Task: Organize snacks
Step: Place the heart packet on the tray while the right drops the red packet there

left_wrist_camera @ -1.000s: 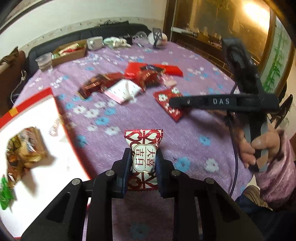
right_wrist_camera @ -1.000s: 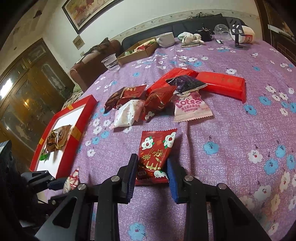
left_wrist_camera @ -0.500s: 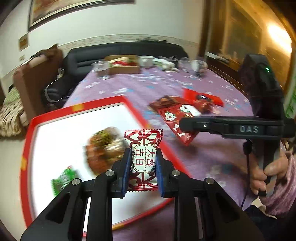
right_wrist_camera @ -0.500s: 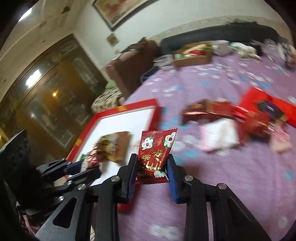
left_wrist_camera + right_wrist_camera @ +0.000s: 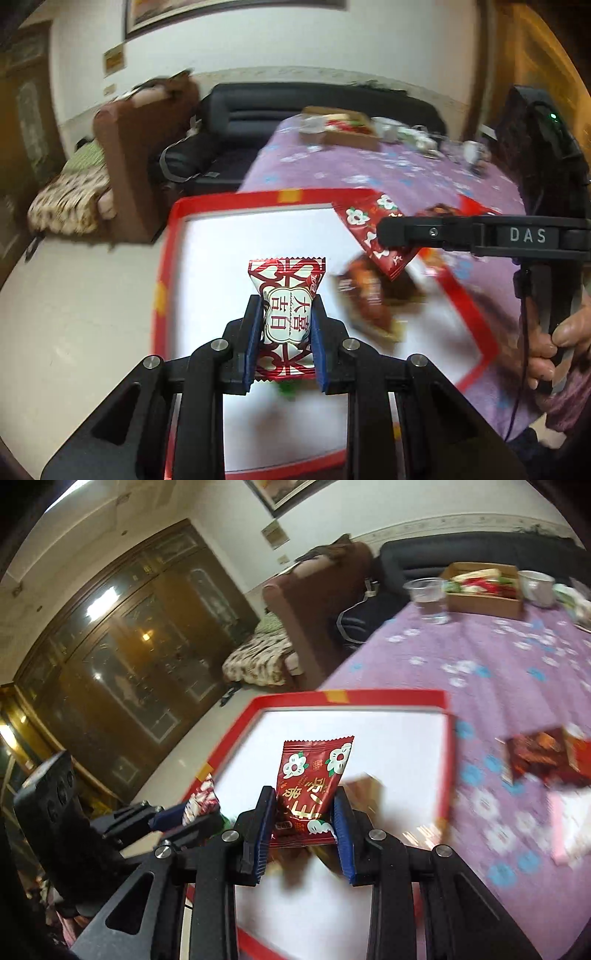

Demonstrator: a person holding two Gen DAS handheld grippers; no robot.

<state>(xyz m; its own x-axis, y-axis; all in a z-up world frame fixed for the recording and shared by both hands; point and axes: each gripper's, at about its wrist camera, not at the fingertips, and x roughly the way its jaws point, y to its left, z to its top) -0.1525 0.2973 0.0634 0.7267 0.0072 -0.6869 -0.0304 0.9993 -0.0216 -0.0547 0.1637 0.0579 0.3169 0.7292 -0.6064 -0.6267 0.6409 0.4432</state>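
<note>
My left gripper is shut on a red-and-white candy packet and holds it above the white inside of the red-rimmed tray. My right gripper is shut on a red flower-print snack packet, also over the tray. In the left wrist view the right gripper comes in from the right with its red packet. A brown snack packet lies in the tray. The left gripper shows at lower left in the right wrist view.
The purple flowered tablecloth carries loose snack packets at the right, a plastic cup and a cardboard box of snacks at the far end. A brown armchair and a black sofa stand beyond.
Both grippers have swung left from the snack pile to over the tray, each still holding its packet.
</note>
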